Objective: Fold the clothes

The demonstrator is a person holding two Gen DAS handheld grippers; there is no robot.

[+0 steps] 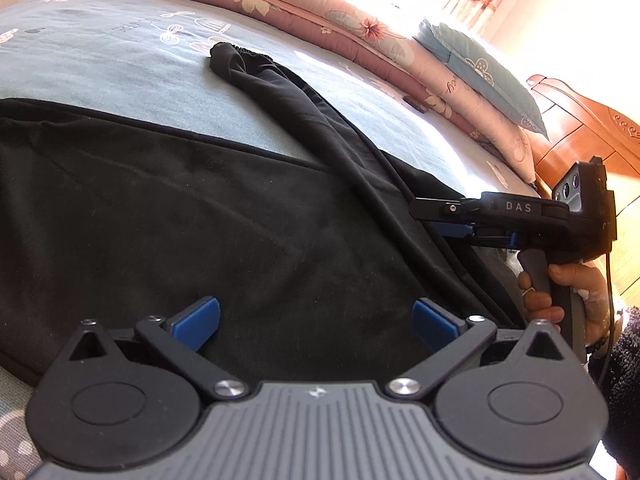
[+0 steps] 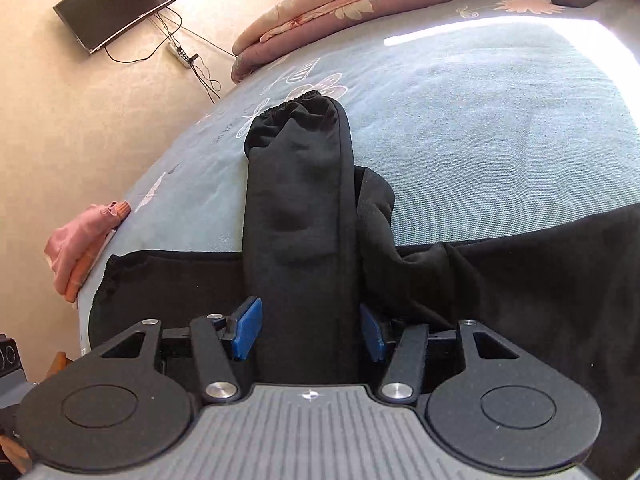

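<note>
A black garment (image 1: 160, 208) lies spread on the pale blue bed sheet (image 1: 100, 60). Its long sleeve (image 1: 304, 120) runs from a gathered cuff (image 1: 240, 50) across the sheet to my right gripper (image 1: 440, 216), which a hand (image 1: 540, 300) holds at the right edge. In the right wrist view the sleeve (image 2: 296, 200) passes between the blue pads (image 2: 248, 328) of the right gripper (image 2: 310, 332), which is shut on it above the garment's body (image 2: 540, 280). My left gripper (image 1: 316, 320) hovers open over the black cloth with nothing between its fingers.
A folded pink floral quilt (image 1: 320, 12) and a blue pillow (image 1: 480, 72) lie along the far side of the bed, beside a wooden headboard (image 1: 580, 132). A pink cloth (image 2: 84, 240) hangs at the bed's left edge. A television (image 2: 120, 0) is on the wall.
</note>
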